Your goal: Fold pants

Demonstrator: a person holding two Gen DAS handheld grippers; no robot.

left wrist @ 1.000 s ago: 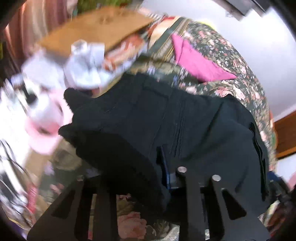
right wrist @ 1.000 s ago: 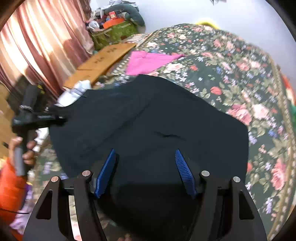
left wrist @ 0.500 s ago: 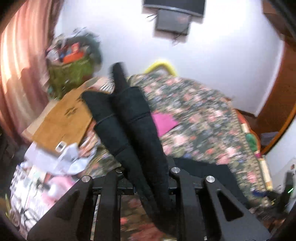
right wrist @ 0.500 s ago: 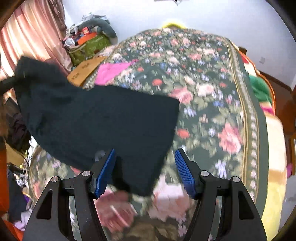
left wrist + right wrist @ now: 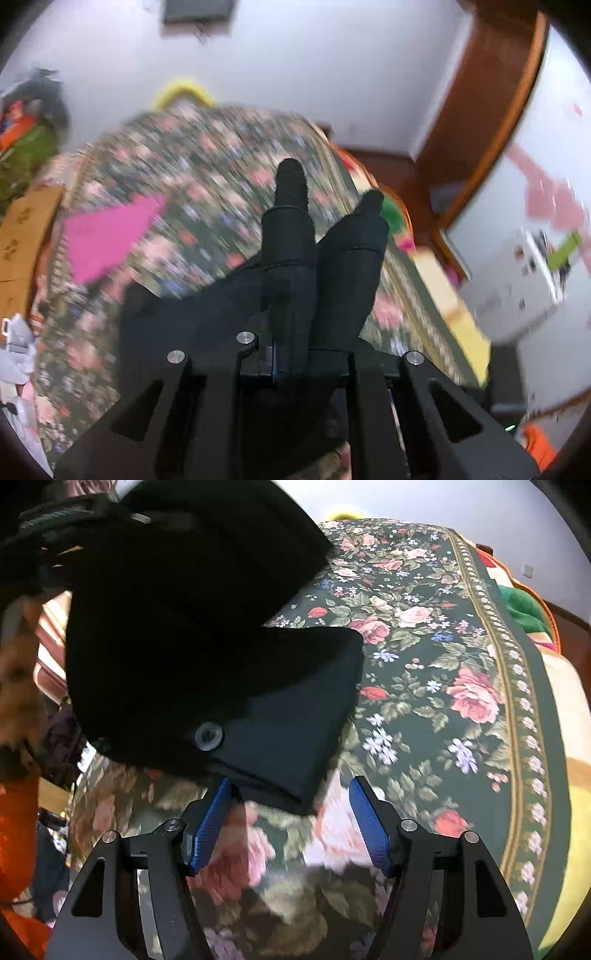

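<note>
The black pants are half lifted over a floral bedspread. My left gripper is shut on a bunched part of the pants, which sticks up between its jaws. In the right wrist view the lifted cloth hangs at upper left, and a lower layer with a button lies on the bed. My right gripper is open and empty, its blue pads just in front of the lower layer's near edge.
A pink cloth lies on the bed at the left. A cardboard box and clutter sit beyond the left edge. A green and yellow blanket lies along the bed's right side. A wooden door frame stands at right.
My left gripper has swung the held pants up and to the right across the bed. The lifted cloth now hangs over the lower layer. My right gripper stays open.
</note>
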